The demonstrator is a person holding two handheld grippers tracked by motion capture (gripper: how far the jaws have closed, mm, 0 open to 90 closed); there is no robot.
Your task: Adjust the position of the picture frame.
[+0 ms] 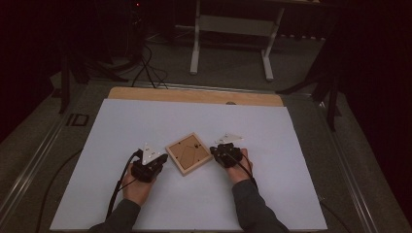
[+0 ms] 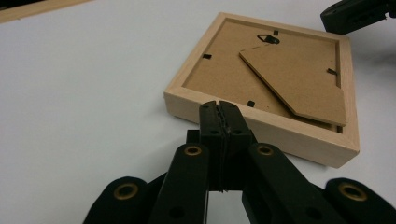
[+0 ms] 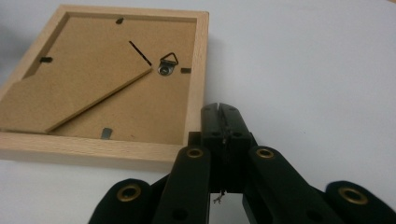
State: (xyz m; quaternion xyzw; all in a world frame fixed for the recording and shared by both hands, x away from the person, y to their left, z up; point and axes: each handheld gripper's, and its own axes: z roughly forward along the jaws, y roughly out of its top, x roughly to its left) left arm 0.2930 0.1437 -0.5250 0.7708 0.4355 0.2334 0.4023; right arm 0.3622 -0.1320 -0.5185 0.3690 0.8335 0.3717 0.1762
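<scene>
Steadying the wooden picture frame [image 1: 188, 153] between the two grippers looks to be the step in hand. The frame lies face down near the middle of the white table [image 1: 145, 121], closer to the person's edge than to the far one and turned cornerwise to the table's edges. Its brown backing board [image 2: 243, 70] is uppermost, with the fold-out stand [image 2: 294, 77] lying flat on it and a small metal hanger [image 3: 168, 63] near one side. Small black tabs [image 2: 207, 56] are seen along the inner rim; these are judged to hold the board in place.

The left gripper [image 2: 218, 109] is closed with nothing between its jaws — its tip sits right at the frame's near wooden edge, at or very near contact. The right gripper [image 3: 219, 112] is likewise closed on nothing and sits just beside the frame's opposite side, close to a corner.

To do this well, the closed tips should be pressed on the wood alone, low and level, so that the frame is not tipped or slid across the smooth table. Pressure from both sides should be matched. If a tab is to be turned next, one tip should be kept braced on the rim — the other is then free for the tab.
</scene>
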